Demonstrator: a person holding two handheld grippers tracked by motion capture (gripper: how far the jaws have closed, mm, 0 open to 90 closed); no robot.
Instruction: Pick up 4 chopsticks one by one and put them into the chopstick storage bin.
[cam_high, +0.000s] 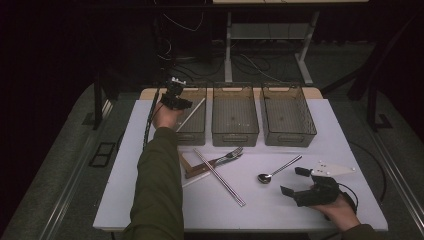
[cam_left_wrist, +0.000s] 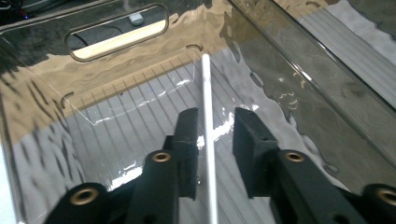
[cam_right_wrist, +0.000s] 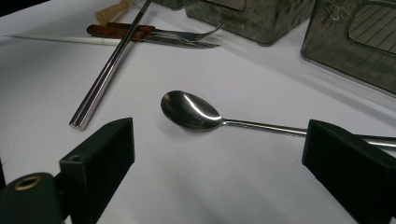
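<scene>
My left gripper (cam_high: 173, 99) reaches into the left clear bin (cam_high: 193, 136) at the back of the table. In the left gripper view a white chopstick (cam_left_wrist: 205, 79) runs between the jaws of the left gripper (cam_left_wrist: 217, 114), close to the left one, with a gap on the other side; the pads do not clamp it. Its far end leans in the bin's corner (cam_left_wrist: 140, 60). From above, the chopstick (cam_high: 194, 112) slants across that bin. My right gripper (cam_high: 292, 181) rests open near the front right, its jaws (cam_right_wrist: 219, 123) wide apart around a steel spoon (cam_right_wrist: 189, 109) (cam_high: 277, 170) lying on the table.
Two more clear bins (cam_high: 235, 135) (cam_high: 287, 136) stand beside the left one. Mid-table lie a pair of metal chopsticks (cam_high: 220, 177) (cam_right_wrist: 107, 74), a fork and wooden-handled knife (cam_high: 225, 156) (cam_right_wrist: 187, 35), and another white chopstick (cam_right_wrist: 56, 39). A green sleeve (cam_high: 157, 185) crosses the left side.
</scene>
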